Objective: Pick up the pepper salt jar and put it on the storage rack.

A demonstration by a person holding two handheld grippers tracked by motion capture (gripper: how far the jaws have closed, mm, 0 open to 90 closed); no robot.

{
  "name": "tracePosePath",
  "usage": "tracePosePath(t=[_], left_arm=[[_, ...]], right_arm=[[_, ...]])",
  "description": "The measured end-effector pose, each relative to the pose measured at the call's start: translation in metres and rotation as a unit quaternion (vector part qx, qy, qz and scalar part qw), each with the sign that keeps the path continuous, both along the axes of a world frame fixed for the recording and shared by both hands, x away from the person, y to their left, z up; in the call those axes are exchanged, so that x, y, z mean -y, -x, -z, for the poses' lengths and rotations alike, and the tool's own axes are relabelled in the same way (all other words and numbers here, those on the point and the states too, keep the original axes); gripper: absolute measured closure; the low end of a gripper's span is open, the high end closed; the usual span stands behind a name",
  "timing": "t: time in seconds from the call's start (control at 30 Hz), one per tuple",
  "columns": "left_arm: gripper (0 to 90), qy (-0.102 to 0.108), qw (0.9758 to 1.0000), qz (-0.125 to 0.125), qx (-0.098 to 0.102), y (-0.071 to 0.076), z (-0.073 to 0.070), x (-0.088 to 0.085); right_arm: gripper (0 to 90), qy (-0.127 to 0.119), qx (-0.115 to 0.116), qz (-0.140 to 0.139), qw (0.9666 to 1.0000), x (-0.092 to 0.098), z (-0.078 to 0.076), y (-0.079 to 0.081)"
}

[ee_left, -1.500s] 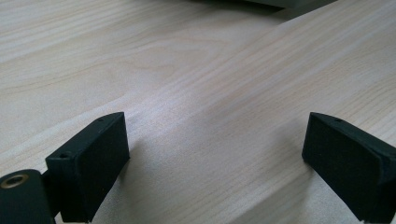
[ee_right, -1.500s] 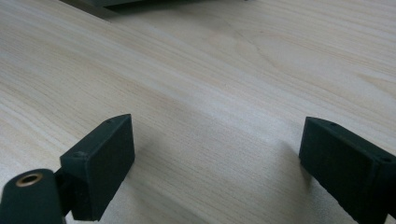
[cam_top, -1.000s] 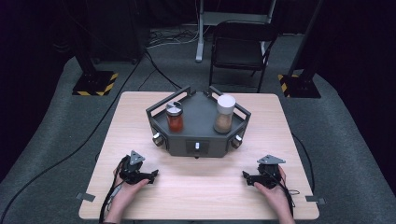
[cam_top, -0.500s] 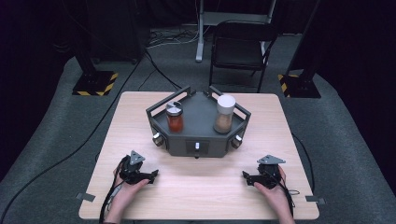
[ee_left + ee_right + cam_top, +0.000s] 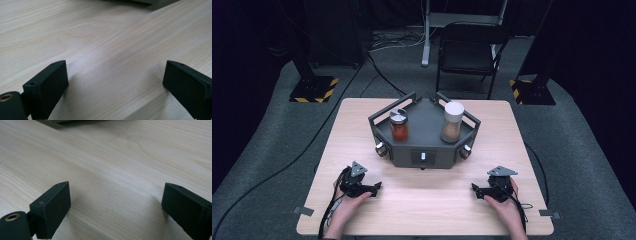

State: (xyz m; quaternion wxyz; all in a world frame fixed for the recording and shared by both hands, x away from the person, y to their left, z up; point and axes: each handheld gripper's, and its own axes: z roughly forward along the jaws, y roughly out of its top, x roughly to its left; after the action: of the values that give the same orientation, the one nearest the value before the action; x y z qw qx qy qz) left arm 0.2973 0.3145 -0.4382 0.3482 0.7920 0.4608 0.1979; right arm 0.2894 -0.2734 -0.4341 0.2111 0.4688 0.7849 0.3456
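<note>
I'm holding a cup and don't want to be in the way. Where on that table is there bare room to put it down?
The table is bare along its left and right edges beside the dark tray, and in front between the left gripper and right gripper. The tray itself is crowded with the red jar and brown jar.

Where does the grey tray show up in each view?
High view: tray at the middle of the table, ahead of both hands.
Left gripper view: probably the grey sliver at the top edge, right of centre.
Right gripper view: probably the grey sliver at the top edge, left of centre.
Shared landmark: the pale wooden table.
</note>
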Motion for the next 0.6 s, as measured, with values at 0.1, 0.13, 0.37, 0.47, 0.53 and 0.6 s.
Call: tracePosePath(t=[0.1,0.13,0.37,0.47,0.53,0.6], left_arm=[[5.8,-0.001,1.0000,0.001,0.000,-0.0001,-0.0002,0.0000],[5.8,0.000,1.0000,0.000,0.000,0.0001,0.0001,0.0001],[5.8,0.000,1.0000,0.000,0.000,0.0000,0.0000,0.0000],[5.8,0.000,1.0000,0.000,0.000,0.0000,0.0000,0.0000],[5.8,0.000,1.0000,0.000,0.000,0.0001,0.0000,0.0001],[5.8,0.000,1.0000,0.000,0.000,0.0001,0.0000,0.0001]], right_arm=[[8.1,0.000,0.000,0.000,1.0000,0.0000,0.0000,0.0000],[8.0,0.000,0.000,0.000,1.0000,0.0000,0.0000,0.0000],[7.8,0.000,0.000,-0.001,1.0000,0.0000,-0.0001,-0.0002],[7.8,0.000,0.000,-0.001,1.0000,0.0000,-0.0001,-0.0002],[7.6,0.000,-0.001,-0.001,1.0000,-0.0002,-0.0001,0.0000],[7.5,0.000,-0.001,-0.001,1.0000,-0.0003,-0.0001,0.0001]])
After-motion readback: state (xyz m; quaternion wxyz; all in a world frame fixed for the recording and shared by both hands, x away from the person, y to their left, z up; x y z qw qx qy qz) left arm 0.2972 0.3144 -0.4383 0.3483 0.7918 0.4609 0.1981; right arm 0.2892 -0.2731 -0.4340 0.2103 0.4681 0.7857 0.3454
